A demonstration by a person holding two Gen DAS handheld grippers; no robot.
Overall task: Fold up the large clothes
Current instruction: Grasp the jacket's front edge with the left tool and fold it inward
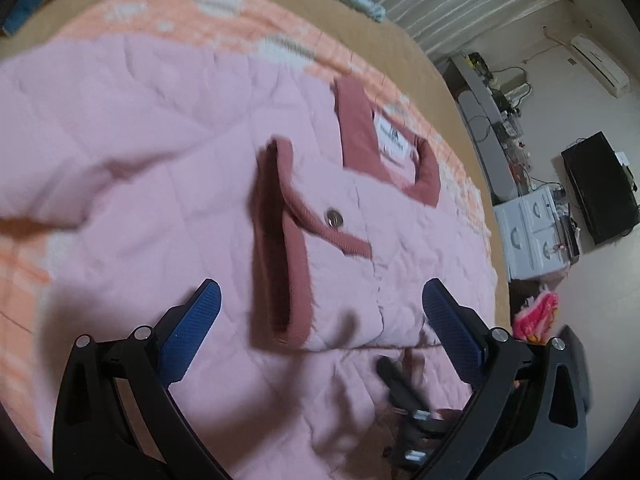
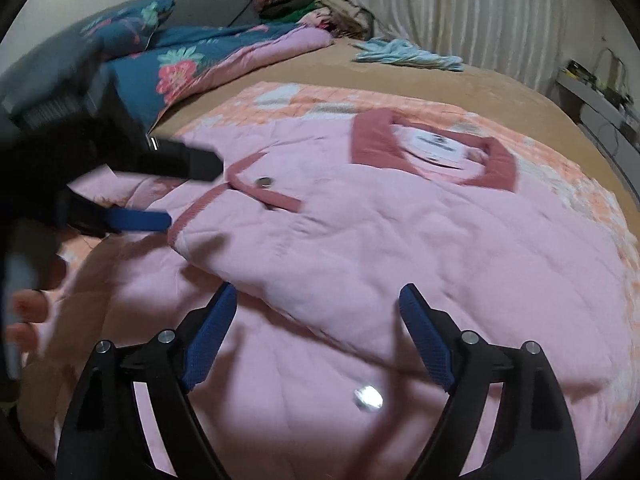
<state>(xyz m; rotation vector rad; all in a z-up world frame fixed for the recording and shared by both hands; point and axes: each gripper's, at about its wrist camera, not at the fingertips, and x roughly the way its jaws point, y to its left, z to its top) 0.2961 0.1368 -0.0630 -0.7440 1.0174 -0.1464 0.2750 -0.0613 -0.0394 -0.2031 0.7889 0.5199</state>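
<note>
Jacket (image 2: 360,240), pink and quilted, lies spread on the bed (image 2: 304,68), one side already folded over. It looks soft, puffy and light, likely to spring back. The ribbed trim (image 1: 280,240) or folded edge seems the surest hold. Left gripper (image 1: 318,300) and right gripper (image 2: 316,300) hover, jaws wide, empty.

A tan bed cover (image 2: 460,84) is seen spread wide, with an orange-and-white checked blanket (image 2: 320,100) laid on it. A blue floral quilt (image 2: 160,60) is bunched at ten o'clock in the right wrist view, and a pale blue cloth (image 2: 408,54) is left at one o'clock, before a white pleated curtain (image 2: 460,4). In the left wrist view, a wall air conditioner (image 1: 598,62) is mounted at two o'clock, with white boxes (image 1: 528,232) and a black cabinet (image 1: 600,188) set at three o'clock.
</note>
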